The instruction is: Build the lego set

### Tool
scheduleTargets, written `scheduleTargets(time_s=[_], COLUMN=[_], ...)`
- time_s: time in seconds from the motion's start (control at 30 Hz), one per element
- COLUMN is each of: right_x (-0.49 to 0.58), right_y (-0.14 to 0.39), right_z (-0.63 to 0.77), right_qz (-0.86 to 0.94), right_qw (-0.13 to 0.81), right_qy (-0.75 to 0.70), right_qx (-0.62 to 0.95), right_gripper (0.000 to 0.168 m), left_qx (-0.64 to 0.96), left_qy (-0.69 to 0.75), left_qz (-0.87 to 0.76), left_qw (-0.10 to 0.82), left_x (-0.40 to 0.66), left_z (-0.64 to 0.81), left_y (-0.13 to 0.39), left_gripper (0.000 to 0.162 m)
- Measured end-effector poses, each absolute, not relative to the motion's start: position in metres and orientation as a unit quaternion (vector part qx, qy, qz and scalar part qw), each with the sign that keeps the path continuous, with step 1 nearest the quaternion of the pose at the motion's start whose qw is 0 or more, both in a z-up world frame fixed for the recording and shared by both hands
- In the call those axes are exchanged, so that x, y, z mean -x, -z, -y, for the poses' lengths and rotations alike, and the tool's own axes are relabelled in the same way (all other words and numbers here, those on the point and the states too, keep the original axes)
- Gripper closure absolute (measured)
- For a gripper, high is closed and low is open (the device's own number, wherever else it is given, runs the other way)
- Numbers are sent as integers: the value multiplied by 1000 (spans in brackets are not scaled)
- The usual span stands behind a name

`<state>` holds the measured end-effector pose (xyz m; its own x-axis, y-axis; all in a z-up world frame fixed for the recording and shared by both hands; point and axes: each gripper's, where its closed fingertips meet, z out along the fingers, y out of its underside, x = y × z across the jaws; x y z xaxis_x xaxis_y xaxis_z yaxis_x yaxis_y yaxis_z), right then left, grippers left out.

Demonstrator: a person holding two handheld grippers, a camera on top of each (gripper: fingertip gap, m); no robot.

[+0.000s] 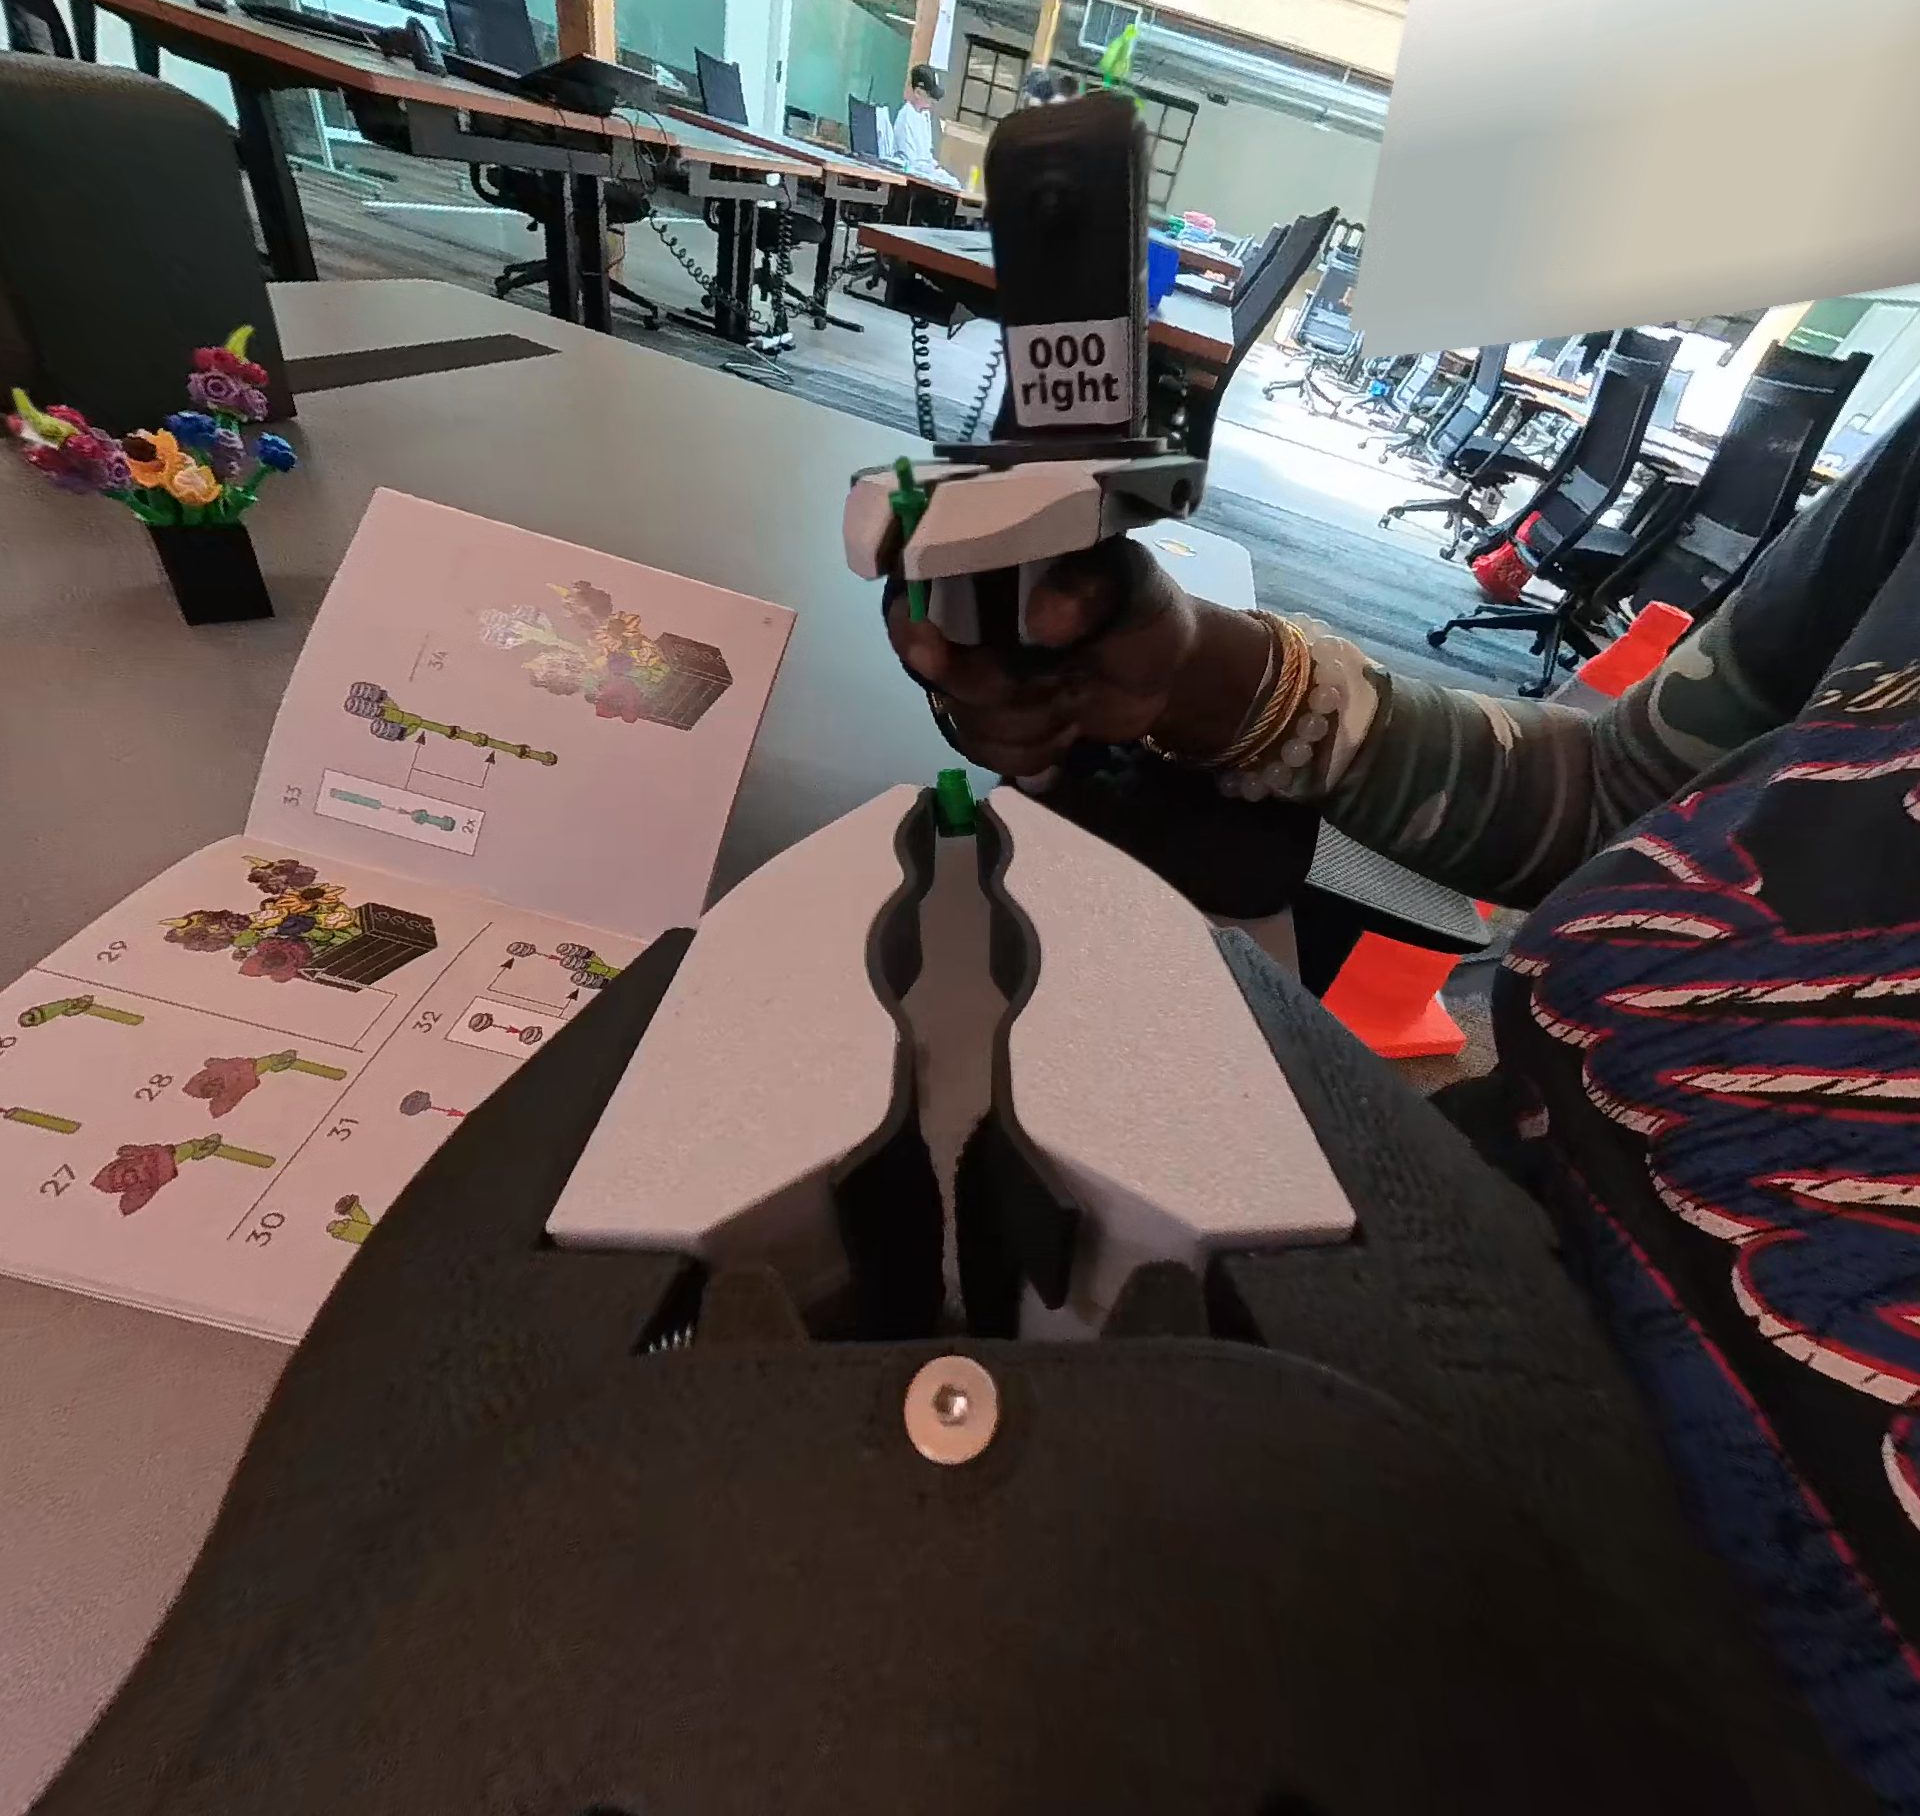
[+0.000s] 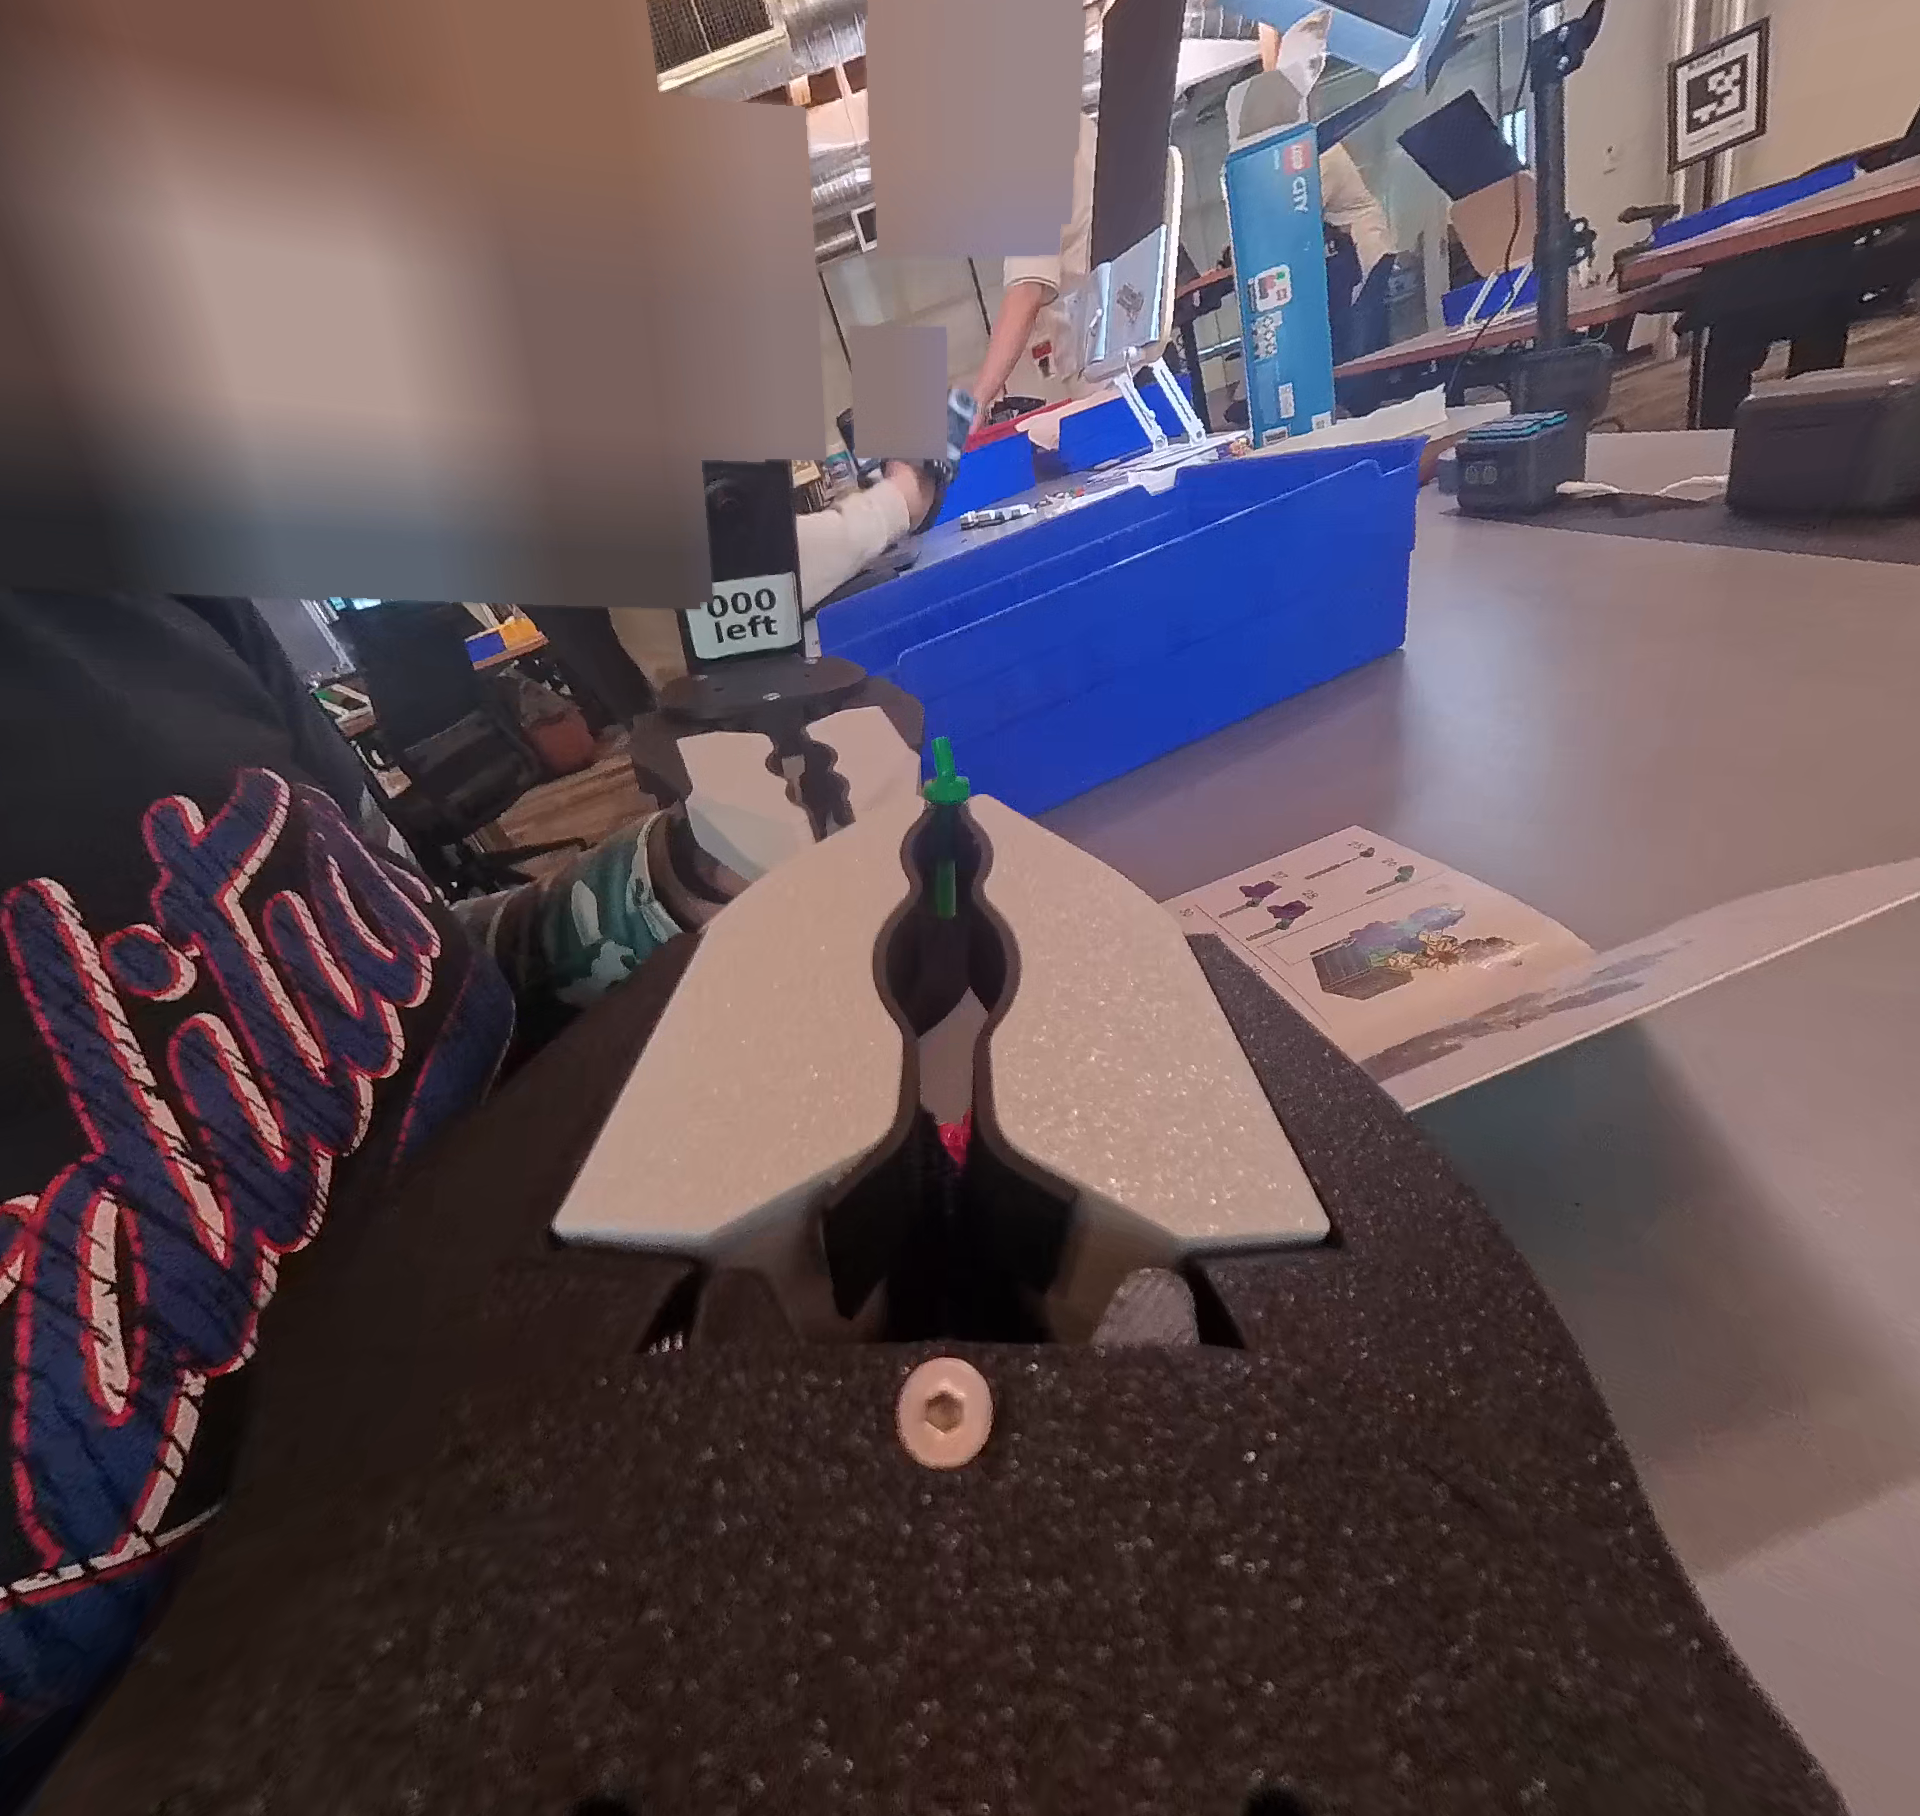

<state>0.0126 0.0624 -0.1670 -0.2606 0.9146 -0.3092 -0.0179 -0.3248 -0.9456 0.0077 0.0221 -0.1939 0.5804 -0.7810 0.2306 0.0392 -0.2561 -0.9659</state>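
Note:
My left gripper (image 1: 953, 802) is shut on a small green lego piece (image 1: 953, 816) whose end pokes out at the fingertips. My right gripper (image 2: 945, 819) is shut on a thin green lego stem (image 2: 944, 790) that stands upright between the fingertips. In the left wrist view the right gripper (image 1: 896, 523) is held above and just beyond the left one, apart from it, its stem (image 1: 904, 509) running up and down. In the right wrist view the left gripper (image 2: 828, 819) shows just behind to the left; its piece is hidden there.
An open instruction booklet (image 1: 416, 883) lies on the grey table (image 1: 644, 416) to the left. A built lego flower bouquet (image 1: 156, 457) stands at far left. A blue bin (image 2: 1143, 623) sits ahead in the right wrist view. Orange cones (image 1: 1392, 997) and the person's torso (image 1: 1714, 1091) are at the right.

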Motion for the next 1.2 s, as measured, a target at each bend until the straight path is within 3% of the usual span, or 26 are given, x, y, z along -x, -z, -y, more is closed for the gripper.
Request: scheduleTargets(time_s=[0.03,1.2], right_x=[-12,-10], right_y=[168,196], right_z=[-61,-51], right_qz=[462,641], right_qw=[360,420], right_qy=[-646,-424], right_qx=[490,483], right_gripper=[166,166], left_qx=[698,719], left_qy=[377,358], left_qz=[-263,-288], left_qw=[549,522], left_x=[-7,-11], left_z=[-22,-25], left_y=[193,203], left_gripper=[154,154])
